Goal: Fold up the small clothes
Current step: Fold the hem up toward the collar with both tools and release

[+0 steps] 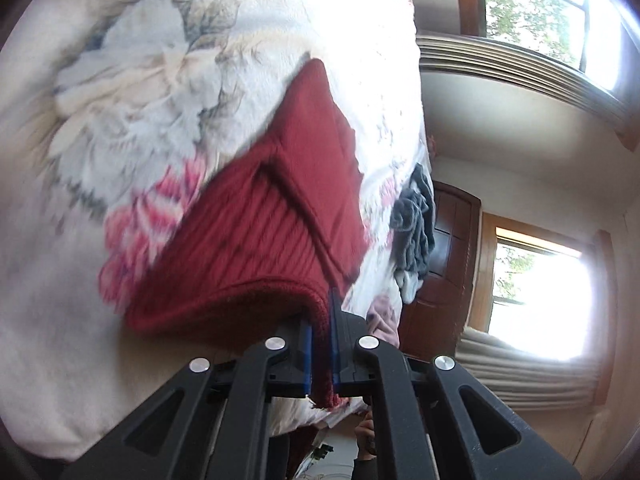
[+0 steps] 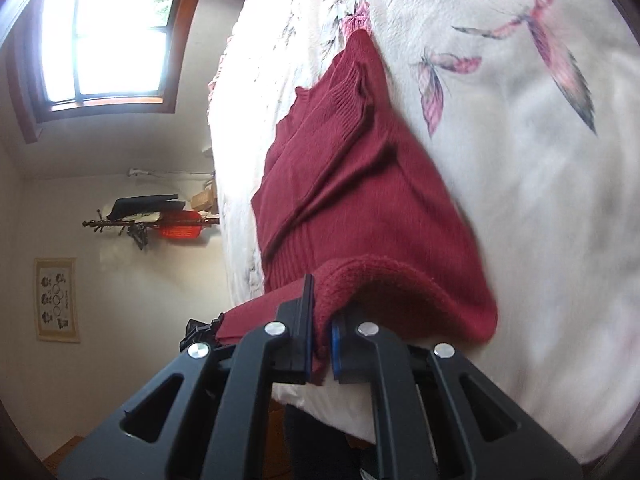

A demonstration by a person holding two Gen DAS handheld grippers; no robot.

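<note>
A dark red knit sweater point(image 1: 280, 216) lies on a white floral blanket point(image 1: 132, 92), its near edge lifted and curled over. In the left wrist view my left gripper point(image 1: 322, 344) is shut on that near hem, red cloth pinched between the blue pads. The right wrist view shows the same red sweater point(image 2: 352, 184) stretching away toward its ribbed cuff. My right gripper point(image 2: 320, 344) is shut on another part of the thick rolled hem. The cloth between the two grips is hidden.
The blanket point(image 2: 520, 200) has pink butterfly and flower prints. A pile of grey and pale clothes point(image 1: 416, 224) lies at the bed's far edge. Beyond it stand a wooden door point(image 1: 444, 264) and windows point(image 1: 536, 288). A coat rack point(image 2: 152, 222) stands against the wall.
</note>
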